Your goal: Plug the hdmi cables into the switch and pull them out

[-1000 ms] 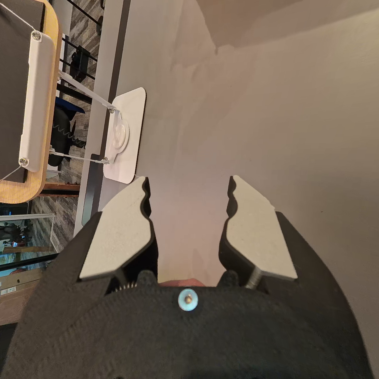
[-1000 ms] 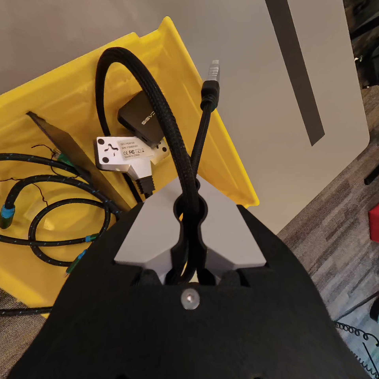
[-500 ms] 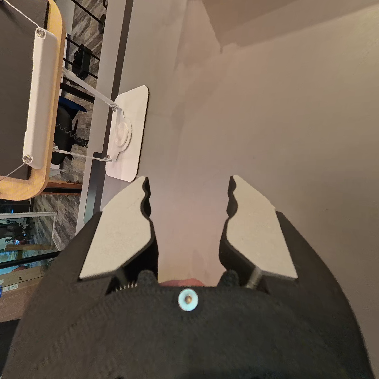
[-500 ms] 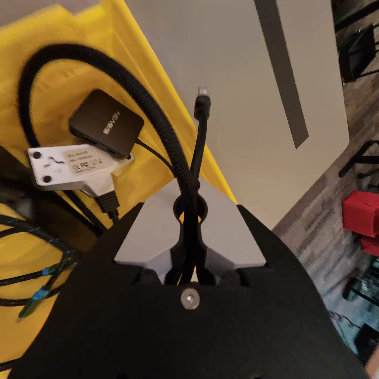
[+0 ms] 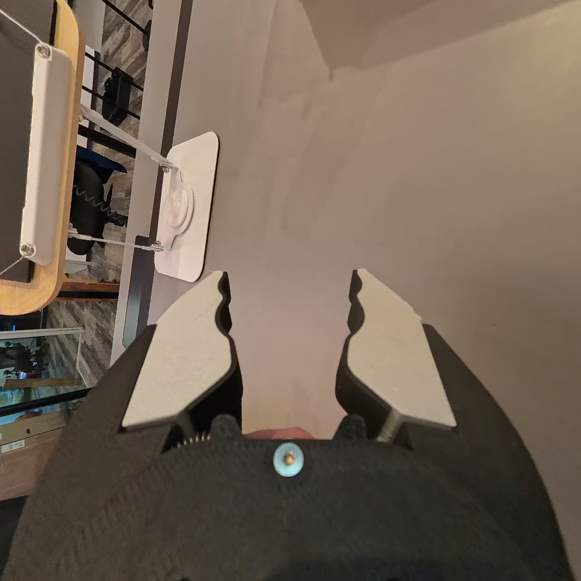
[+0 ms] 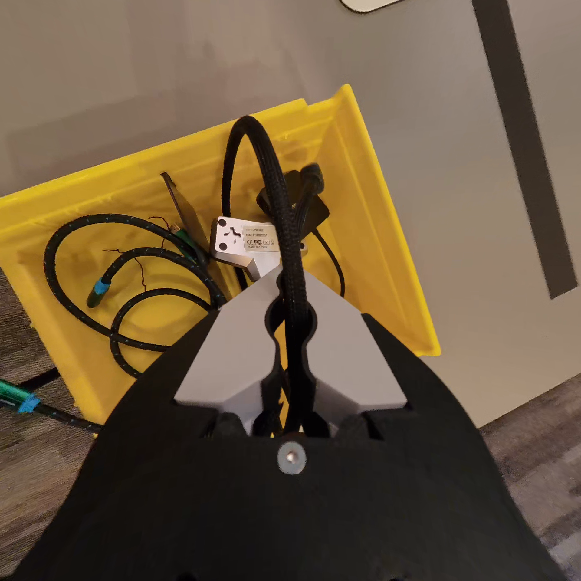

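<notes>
One black cable sat clamped lengthwise in the right hand-held gripper, its plug ahead over the switch; the left hand-held gripper gaped empty.

A yellow bin on a grey table; white plate beyond.

Right gripper fingers clamp black braided cable; yellow bin beyond.

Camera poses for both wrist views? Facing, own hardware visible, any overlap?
Left wrist: on the left gripper, facing bare grey tabletop and a white stand base; open grey fingers show.
Right wrist: on the right gripper, facing down into the yellow plastic bin; fingers shut on the black braided cable.
Shared: only the tabletop, likely.
</notes>
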Tool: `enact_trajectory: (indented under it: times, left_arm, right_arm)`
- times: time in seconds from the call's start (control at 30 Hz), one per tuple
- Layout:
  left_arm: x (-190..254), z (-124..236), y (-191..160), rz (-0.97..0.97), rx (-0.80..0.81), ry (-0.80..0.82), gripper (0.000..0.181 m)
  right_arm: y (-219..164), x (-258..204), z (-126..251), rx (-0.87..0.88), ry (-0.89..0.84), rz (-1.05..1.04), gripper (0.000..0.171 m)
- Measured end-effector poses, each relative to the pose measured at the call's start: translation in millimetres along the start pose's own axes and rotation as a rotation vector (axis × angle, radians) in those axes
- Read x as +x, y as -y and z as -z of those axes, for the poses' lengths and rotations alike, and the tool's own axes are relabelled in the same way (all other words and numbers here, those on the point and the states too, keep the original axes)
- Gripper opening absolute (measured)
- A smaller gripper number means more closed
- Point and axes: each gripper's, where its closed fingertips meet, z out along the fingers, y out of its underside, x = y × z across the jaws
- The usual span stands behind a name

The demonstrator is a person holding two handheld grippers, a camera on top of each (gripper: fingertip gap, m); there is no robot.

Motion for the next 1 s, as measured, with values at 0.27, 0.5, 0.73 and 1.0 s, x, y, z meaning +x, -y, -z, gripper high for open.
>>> enact_trajectory:
  times: [0.27, 0.5, 0.73, 1.0]
  left_arm:
    - [-3.1, 2.0, -0.9, 0.002, 0.0, 0.007, 0.072]
    - [-12.5, 7.4, -2.2, 0.012, 0.003, 0.028, 0.072]
    - [-43.8, 23.5, -6.5, 0.055, 0.013, 0.101, 0.076]
    - [-99.8, 71.2, -35.1, 0.136, -0.03, 0.266, 0.081]
  right_arm:
    - [-28.1, 27.7, -22.7, -0.269, -0.067, -0.119, 0.0]
    - [-40.4, 48.8, -25.5, -0.42, -0.226, -0.136, 0.064]
    - [5.0, 37.2, 21.2, -0.087, -0.224, -0.227, 0.073]
    - [-24.8, 18.6, 91.6, -0.052, -0.456, -0.346, 0.085]
